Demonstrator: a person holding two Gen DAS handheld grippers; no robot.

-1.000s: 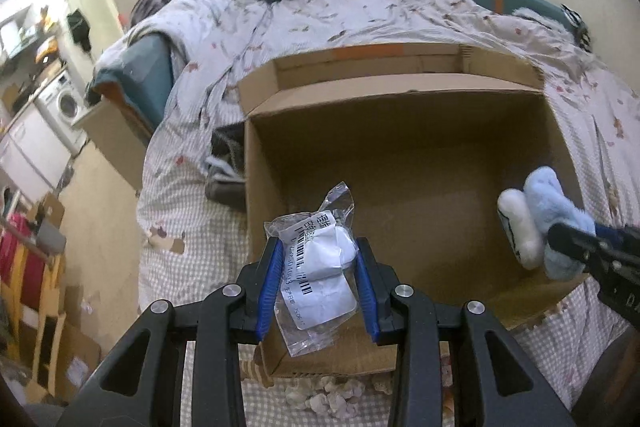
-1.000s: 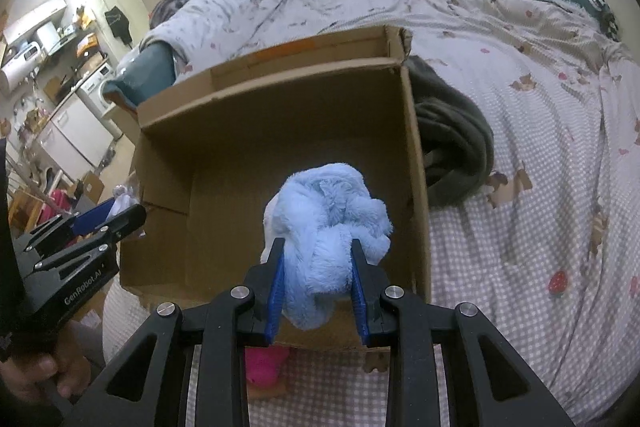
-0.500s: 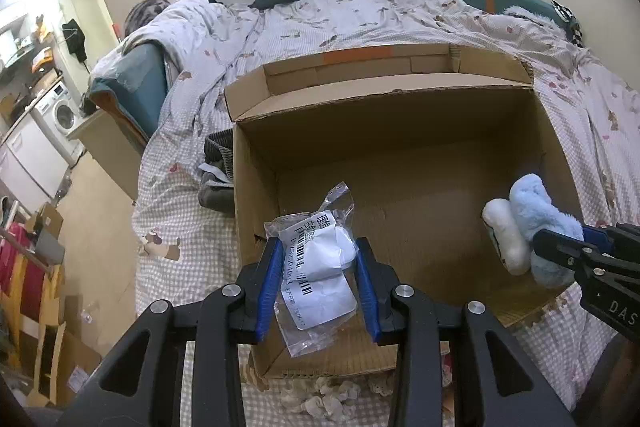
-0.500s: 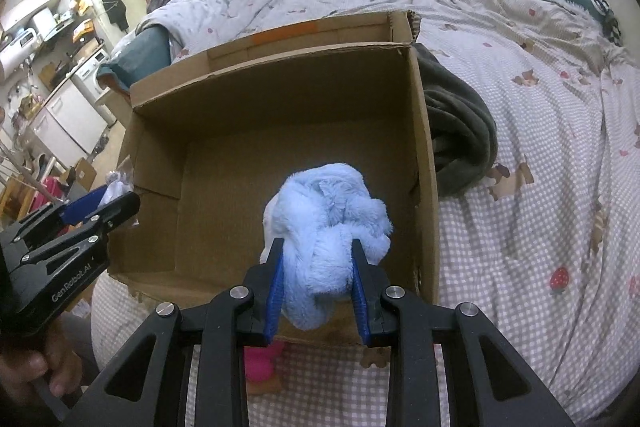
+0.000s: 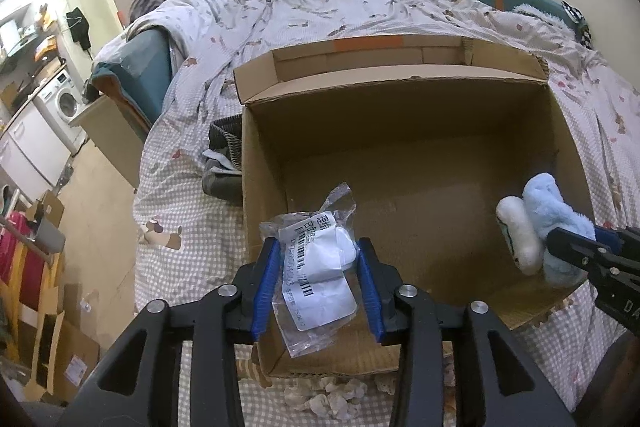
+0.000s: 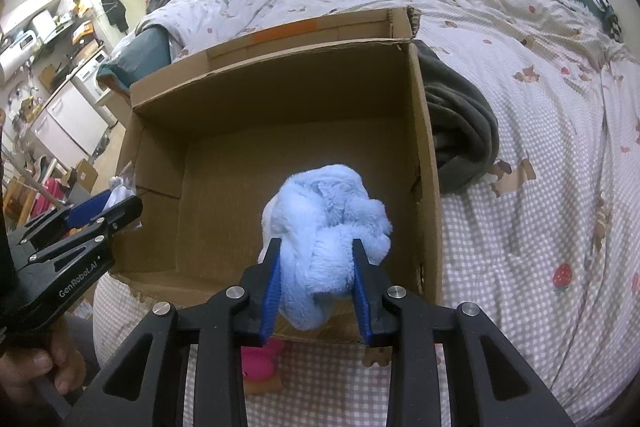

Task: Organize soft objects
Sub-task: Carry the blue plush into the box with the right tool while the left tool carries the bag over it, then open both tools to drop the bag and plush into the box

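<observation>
An open cardboard box (image 5: 400, 79) stands on the bed, and I see nothing lying inside it. My left gripper (image 5: 318, 267) hovers over its near left corner. A clear plastic bag (image 5: 316, 259) holding something white, with a barcode label, sits between its blue pads; the jaws are opening, but the bag still hangs in them. My right gripper (image 6: 316, 267) is shut on a fluffy light-blue and white plush (image 6: 328, 203) over the box's near right side. In the left wrist view the plush (image 5: 548, 211) shows at the right. In the right wrist view the left gripper (image 6: 116, 203) shows at the left.
The box (image 6: 272, 67) rests on a checked sheet. A dark grey blanket (image 6: 460, 131) lies against its right wall and dark clothes (image 5: 224, 155) against its left. A pink item (image 6: 260, 363) lies in front of the box. A hand (image 6: 40, 367) holds the left gripper.
</observation>
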